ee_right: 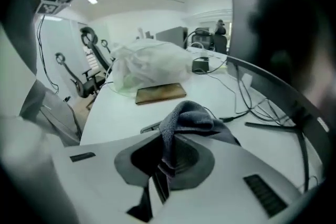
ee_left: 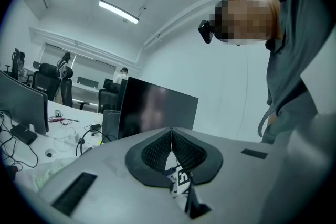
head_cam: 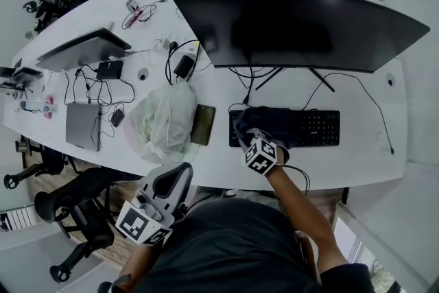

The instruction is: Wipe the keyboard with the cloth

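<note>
1. While the right gripper [head_cam: 252, 132] presses the cloth [head_cam: 255, 120] on the keyboard's [head_cam: 312, 127] 9 o'clock end, light strokes toward 3 o'clock look best.
2. Left gripper [ee_left: 171, 136]: jaws together, nothing between them.
3. Right gripper [ee_right: 165, 161]: jaws clamped on the cloth [ee_right: 191, 117]; a firm pinch matters.

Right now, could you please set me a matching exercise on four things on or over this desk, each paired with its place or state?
Things:
1. grey fabric cloth
2. flat brown rectangular slab
3. tongs of the left gripper
4. black keyboard

Places or states:
A. shut, with nothing between them
B. lying between the crumpled white plastic bag and the keyboard
C. pinched in the tongs of the right gripper
D. on the white desk, in front of the wide dark monitor

Pairs: 1-C, 2-B, 3-A, 4-D.
</note>
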`<state>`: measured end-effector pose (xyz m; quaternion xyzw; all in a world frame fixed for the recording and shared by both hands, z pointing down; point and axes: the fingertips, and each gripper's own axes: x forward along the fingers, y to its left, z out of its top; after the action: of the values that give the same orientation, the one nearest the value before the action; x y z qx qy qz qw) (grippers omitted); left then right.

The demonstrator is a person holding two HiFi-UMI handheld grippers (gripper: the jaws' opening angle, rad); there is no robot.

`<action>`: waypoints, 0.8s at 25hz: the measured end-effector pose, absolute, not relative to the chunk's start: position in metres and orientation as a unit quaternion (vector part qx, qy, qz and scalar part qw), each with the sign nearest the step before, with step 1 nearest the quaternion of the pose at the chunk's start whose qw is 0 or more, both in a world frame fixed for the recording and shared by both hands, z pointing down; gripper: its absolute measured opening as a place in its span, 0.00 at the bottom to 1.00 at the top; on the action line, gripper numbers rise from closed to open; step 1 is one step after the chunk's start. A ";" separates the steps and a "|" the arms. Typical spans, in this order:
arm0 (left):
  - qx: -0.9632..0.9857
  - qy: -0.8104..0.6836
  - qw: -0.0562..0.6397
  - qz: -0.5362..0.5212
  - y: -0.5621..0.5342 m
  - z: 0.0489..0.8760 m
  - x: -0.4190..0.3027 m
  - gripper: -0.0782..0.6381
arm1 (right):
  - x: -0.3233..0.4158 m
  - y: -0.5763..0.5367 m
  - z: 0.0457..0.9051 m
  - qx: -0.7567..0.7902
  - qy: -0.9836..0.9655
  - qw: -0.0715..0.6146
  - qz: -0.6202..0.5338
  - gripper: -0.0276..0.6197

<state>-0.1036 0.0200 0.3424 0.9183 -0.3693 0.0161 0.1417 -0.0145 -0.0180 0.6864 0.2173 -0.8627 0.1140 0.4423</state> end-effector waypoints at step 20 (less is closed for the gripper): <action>0.920 -0.360 0.155 0.003 0.026 0.353 -0.093 0.12 | -0.009 -0.003 0.689 0.201 -0.856 0.455 0.143 0.08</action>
<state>-0.0930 0.0260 0.3531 0.9198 -0.3603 0.0033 0.1550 -0.0093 -0.0032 0.6895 0.2006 -0.8559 0.1426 0.4549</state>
